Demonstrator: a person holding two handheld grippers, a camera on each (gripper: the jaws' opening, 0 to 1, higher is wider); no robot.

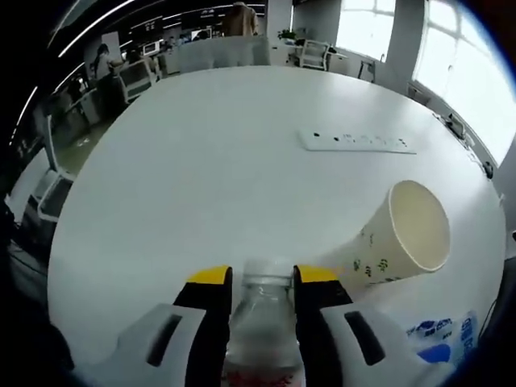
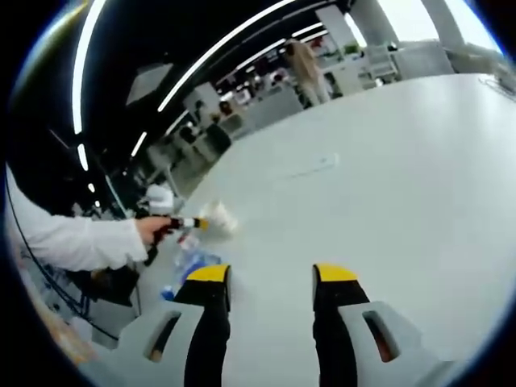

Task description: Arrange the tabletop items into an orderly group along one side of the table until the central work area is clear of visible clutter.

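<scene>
1. The left gripper (image 1: 263, 282) clamps the neck of a clear bottle (image 1: 260, 322) at 6 o'clock in its view, above the white table (image 1: 210, 177).
2. A paper cup (image 1: 403, 234) lies tipped at 4 o'clock, just beside the bottle; a power strip (image 1: 357, 142) sits at 1 o'clock.
3. The right gripper (image 2: 272, 282) is spread apart, holding nothing; at 9 o'clock a hand (image 2: 150, 228) holds the left gripper.

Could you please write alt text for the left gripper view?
The left gripper is shut on a clear plastic bottle over a round white table. A white paper cup lies tipped beside it, and a white power strip lies farther off.
</scene>
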